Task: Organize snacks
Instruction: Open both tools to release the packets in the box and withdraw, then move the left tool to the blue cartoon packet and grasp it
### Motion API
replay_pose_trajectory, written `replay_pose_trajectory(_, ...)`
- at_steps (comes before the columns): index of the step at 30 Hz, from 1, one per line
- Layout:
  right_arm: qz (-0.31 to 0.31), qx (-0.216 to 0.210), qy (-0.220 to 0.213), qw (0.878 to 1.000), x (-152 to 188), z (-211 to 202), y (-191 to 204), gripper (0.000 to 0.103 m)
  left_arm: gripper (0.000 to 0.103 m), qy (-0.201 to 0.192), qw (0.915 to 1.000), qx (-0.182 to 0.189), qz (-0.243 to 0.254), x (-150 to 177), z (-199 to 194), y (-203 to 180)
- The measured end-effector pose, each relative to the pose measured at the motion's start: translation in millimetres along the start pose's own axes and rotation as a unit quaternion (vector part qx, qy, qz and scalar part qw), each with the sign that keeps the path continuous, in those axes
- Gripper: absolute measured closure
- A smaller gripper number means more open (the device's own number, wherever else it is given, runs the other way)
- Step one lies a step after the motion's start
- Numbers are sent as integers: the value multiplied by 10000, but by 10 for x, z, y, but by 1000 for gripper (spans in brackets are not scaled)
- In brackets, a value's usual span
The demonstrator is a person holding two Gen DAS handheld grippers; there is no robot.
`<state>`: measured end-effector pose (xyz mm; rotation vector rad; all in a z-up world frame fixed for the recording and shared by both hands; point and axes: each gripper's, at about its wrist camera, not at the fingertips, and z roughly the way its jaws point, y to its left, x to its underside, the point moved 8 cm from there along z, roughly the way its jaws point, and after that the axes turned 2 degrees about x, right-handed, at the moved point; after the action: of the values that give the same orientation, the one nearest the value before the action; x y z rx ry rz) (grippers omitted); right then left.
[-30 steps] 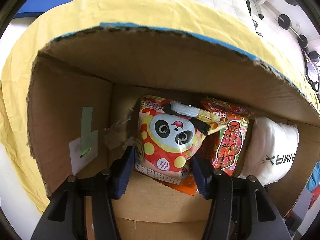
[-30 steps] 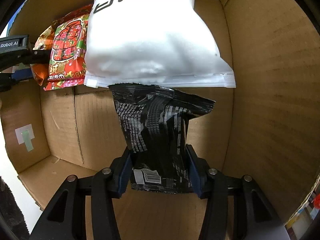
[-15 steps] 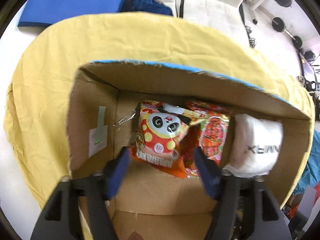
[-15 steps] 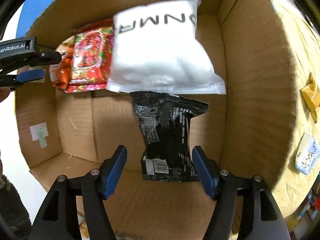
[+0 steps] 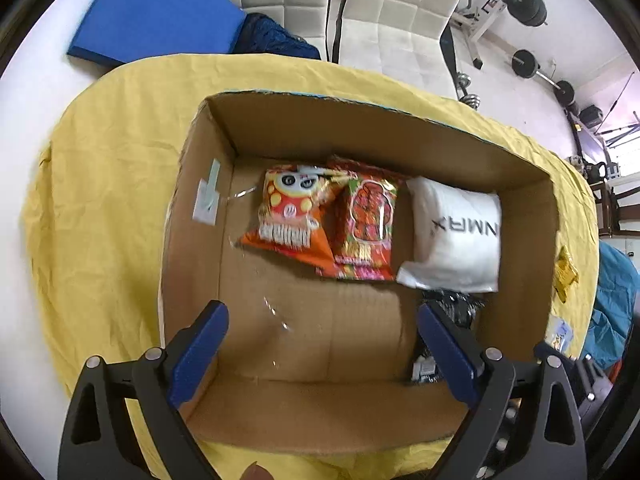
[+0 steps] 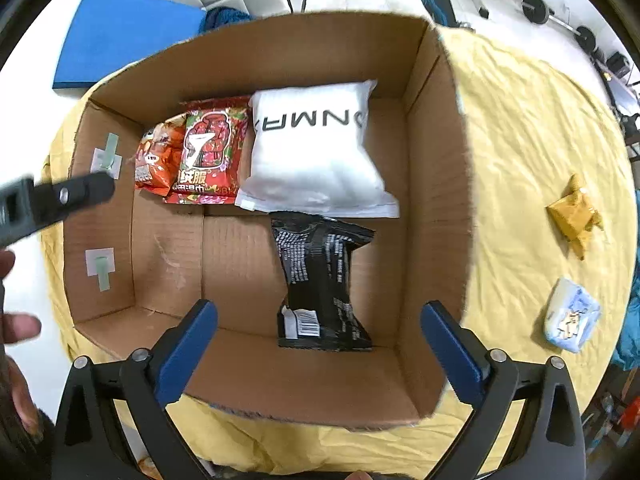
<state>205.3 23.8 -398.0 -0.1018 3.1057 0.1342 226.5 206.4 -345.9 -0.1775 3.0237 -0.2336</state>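
Note:
An open cardboard box (image 5: pixel 200 220) (image 6: pixel 436 200) sits on a yellow tablecloth. Inside lie an orange panda snack bag (image 5: pixel 288 212) (image 6: pixel 154 160), a red snack bag (image 5: pixel 366 228) (image 6: pixel 210 152), a white pouch (image 5: pixel 456 236) (image 6: pixel 316 148) and a black packet (image 6: pixel 320 276) (image 5: pixel 452 312). My left gripper (image 5: pixel 322 320) hangs above the box floor, its jaws opening with nothing between them. My right gripper (image 6: pixel 320 320) is high over the black packet, jaws opening wide, pads clear of the packet lying below.
On the cloth right of the box lie a yellow wrapped snack (image 6: pixel 576 212) (image 5: pixel 566 274) and a pale blue packet (image 6: pixel 572 316). A person's hand (image 6: pixel 16 320) shows at the left edge. White chairs (image 5: pixel 360 8), a blue mat (image 5: pixel 156 12) and gym weights stand behind the table.
Both grippers let go of their bags, the left of the panda bag, the right of the black packet, opened wide and rose out of the box. Both bags stay inside.

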Motion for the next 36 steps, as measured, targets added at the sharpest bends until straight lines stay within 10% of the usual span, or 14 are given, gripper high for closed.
replay_pose_trajectory(25,-383,-446,-1049,9927,595,-1172,-133,0,6,-1174,9920,-452,108,888,-1047,-463)
replay_pose_trajectory(36,351,-489,-1039,9928,821,-1263,-1249,0,6,-979,9920,-292,737,1057,-897,-1560)
